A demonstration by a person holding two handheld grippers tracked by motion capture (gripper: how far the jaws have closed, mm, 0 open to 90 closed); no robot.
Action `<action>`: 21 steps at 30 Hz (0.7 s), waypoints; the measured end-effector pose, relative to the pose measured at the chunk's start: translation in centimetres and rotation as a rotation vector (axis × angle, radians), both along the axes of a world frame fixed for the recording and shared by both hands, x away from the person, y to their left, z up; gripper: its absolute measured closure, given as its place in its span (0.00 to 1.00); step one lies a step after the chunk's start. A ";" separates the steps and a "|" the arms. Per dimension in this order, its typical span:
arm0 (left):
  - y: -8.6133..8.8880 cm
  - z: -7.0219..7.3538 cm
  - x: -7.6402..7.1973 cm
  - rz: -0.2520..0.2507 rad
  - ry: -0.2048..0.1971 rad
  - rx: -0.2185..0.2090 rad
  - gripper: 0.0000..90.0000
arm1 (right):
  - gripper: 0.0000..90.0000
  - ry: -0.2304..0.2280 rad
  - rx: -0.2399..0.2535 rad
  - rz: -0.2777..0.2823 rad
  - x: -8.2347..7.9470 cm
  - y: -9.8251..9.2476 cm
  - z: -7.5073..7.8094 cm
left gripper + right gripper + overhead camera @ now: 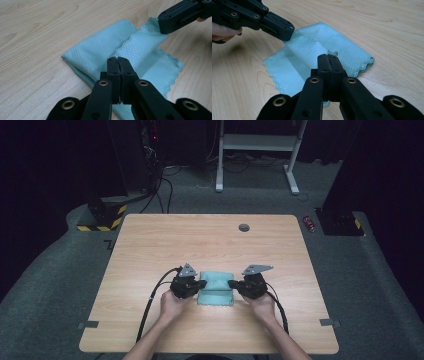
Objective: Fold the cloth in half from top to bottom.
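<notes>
Nearest the person, both hands hold black two-jaw tools at the front middle of the pale wooden table [150, 245]. The left gripper [202, 283] has its jaws pinched together on the left edge of the small teal waffle-weave cloth [216, 290], and the right gripper [232, 283] is likewise clamped on the right edge. The cloth lies partly folded between them, one scalloped flap raised. Judging by this, a fold is under way; next, both edges likely need carrying together across to the far side
</notes>
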State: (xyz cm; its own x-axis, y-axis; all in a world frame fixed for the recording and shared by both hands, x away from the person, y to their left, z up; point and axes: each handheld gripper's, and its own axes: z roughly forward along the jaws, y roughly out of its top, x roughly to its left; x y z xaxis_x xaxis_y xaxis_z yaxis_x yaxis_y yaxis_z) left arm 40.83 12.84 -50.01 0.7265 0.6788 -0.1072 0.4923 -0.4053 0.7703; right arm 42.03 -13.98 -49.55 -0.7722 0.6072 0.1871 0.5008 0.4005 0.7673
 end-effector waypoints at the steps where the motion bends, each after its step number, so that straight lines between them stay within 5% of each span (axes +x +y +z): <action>1: 0.0 -0.1 -0.1 0.000 -0.002 0.004 0.98 | 1.00 0.001 -0.002 0.003 -0.1 0.0 -0.1; 21: -0.2 -1.1 -0.2 -0.013 0.040 0.023 0.97 | 1.00 0.030 -0.028 0.010 -0.6 0.0 -1.7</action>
State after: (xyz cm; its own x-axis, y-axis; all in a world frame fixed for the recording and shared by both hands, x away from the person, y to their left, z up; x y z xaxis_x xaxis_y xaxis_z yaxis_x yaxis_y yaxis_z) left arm 40.60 12.61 -51.10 0.7308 0.6719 -0.1204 0.5169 -0.4296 0.7404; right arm 41.44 -14.00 -51.27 -0.7724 0.6050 0.1932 0.5194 0.4266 0.7405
